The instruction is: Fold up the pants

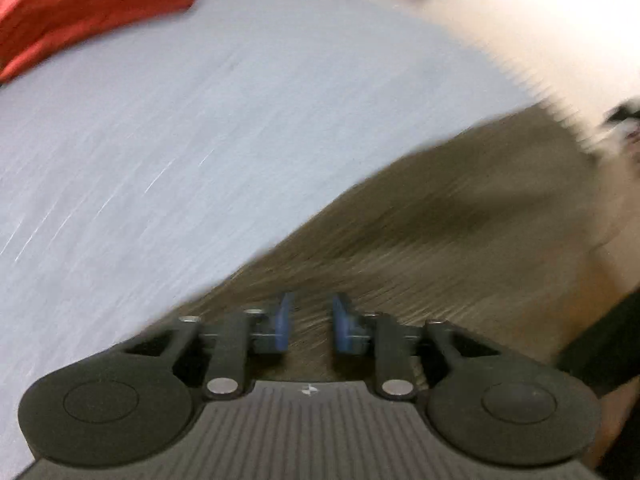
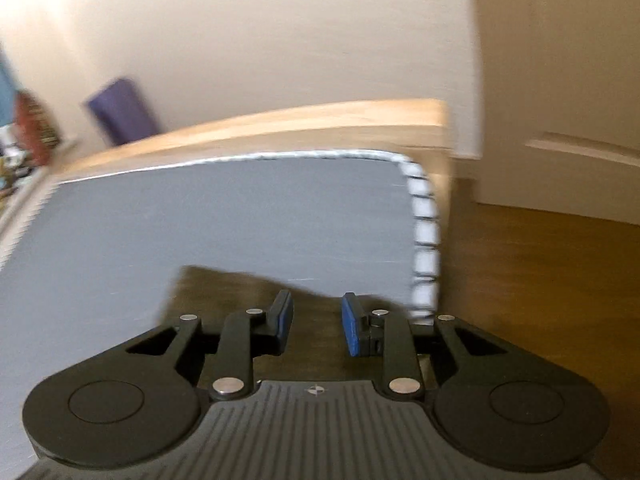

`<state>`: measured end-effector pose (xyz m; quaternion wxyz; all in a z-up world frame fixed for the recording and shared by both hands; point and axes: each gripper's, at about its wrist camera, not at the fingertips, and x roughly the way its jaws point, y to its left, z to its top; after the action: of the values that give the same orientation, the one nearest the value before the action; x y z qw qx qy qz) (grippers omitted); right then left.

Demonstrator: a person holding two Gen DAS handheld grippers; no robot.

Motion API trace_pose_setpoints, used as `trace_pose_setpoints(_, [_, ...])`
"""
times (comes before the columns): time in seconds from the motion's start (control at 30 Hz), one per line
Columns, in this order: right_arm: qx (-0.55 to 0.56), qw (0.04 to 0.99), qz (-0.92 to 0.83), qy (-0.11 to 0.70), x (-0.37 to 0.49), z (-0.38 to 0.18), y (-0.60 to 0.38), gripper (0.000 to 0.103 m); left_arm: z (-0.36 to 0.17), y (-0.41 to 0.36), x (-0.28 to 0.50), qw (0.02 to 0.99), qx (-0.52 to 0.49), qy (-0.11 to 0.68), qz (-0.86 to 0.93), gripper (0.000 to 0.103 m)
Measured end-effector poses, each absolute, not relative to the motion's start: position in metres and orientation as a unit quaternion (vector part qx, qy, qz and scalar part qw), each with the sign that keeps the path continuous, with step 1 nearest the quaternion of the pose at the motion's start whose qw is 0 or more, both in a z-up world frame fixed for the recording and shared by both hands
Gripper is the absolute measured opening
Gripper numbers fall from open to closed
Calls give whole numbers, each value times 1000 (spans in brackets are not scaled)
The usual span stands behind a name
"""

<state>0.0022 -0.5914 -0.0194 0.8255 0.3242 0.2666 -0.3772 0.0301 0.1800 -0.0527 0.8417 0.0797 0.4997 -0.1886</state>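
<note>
Pants [image 1: 440, 220], olive-brown, lie spread on a grey bed [image 1: 200, 140], running from under the left tongs [image 1: 312, 324] toward the right edge of the left wrist view, which is heavily blurred. Left tongs hang over the fabric, blue pads a narrow gap apart, nothing gripped. Right tongs [image 2: 316, 326] hang over a darker edge of the pants near the bed's white-stitched corner, pads slightly apart, holding nothing. Red cloth [image 1: 88, 12] sits at the bed's far left. Wood floor [image 2: 540, 260] lies beside the bed.
</note>
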Motion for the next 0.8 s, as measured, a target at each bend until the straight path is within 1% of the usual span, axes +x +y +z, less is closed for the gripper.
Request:
trace_pose_setpoints(0.03, [319, 837, -358, 264, 7, -12, -580, 29, -59, 184, 32, 837, 76, 509, -185, 2])
trace_pose_setpoints(0.13, [296, 876, -280, 259, 27, 2, -549, 29, -44, 192, 31, 851, 47, 490, -186, 4])
trace_pose_setpoints(0.2, [272, 901, -223, 256, 40, 11, -522, 31, -29, 208, 27, 871, 17, 461, -168, 19])
trace_pose_setpoints(0.23, [256, 913, -187, 256, 46, 17, -505, 32, -22, 218, 26, 878, -7, 452, -159, 25])
trace_pose_setpoints(0.27, [240, 925, -149, 254, 52, 22, -486, 34, -16, 234, 24, 885, -40, 442, -142, 35])
trace_pose_setpoints(0.3, [218, 938, -105, 250, 57, 25, -464, 35, -11, 249, 22, 890, -71, 435, -120, 40])
trace_pose_setpoints(0.33, [193, 946, -66, 252, 62, 31, -440, 38, -9, 264, 20, 892, -96, 430, -97, 42])
trace_pose_setpoints(0.37, [162, 952, -19, 259, 68, 35, -413, 40, -8, 278, 16, 894, -117, 427, -73, 49])
trace_pose_setpoints(0.4, [132, 955, 33, 262, 73, 35, -387, 41, -8, 290, 12, 893, -135, 426, -48, 59])
trace_pose_setpoints(0.43, [98, 956, 87, 263, 76, 34, -359, 43, -10, 298, 10, 891, -147, 429, -33, 64])
trace_pose_setpoints(0.47, [63, 953, 134, 263, 78, 30, -330, 45, -11, 305, 7, 887, -156, 433, -26, 73])
trace_pose_setpoints(0.5, [31, 948, 171, 265, 77, 26, -302, 45, -14, 308, 5, 883, -162, 440, -22, 80])
trace_pose_setpoints(0.57, [-20, 930, 244, 273, 76, 16, -246, 46, -19, 314, 1, 876, -168, 451, -6, 85])
trace_pose_setpoints(0.6, [-39, 920, 272, 279, 75, 16, -220, 46, -22, 316, 1, 872, -173, 457, 5, 85])
trace_pose_setpoints(0.63, [-60, 910, 297, 282, 75, 11, -197, 48, -25, 321, 2, 867, -187, 461, 8, 85])
trace_pose_setpoints(0.67, [-76, 902, 317, 283, 72, 9, -176, 53, -30, 326, 3, 860, -207, 466, 5, 85])
trace_pose_setpoints(0.7, [-90, 892, 338, 286, 73, 3, -156, 55, -36, 330, 5, 851, -228, 474, 3, 85])
trace_pose_setpoints(0.77, [-110, 878, 361, 294, 74, -7, -130, 63, -43, 337, 4, 838, -252, 484, -1, 85])
trace_pose_setpoints(0.8, [-120, 870, 371, 302, 77, -12, -117, 64, -47, 337, 7, 834, -260, 487, -5, 87])
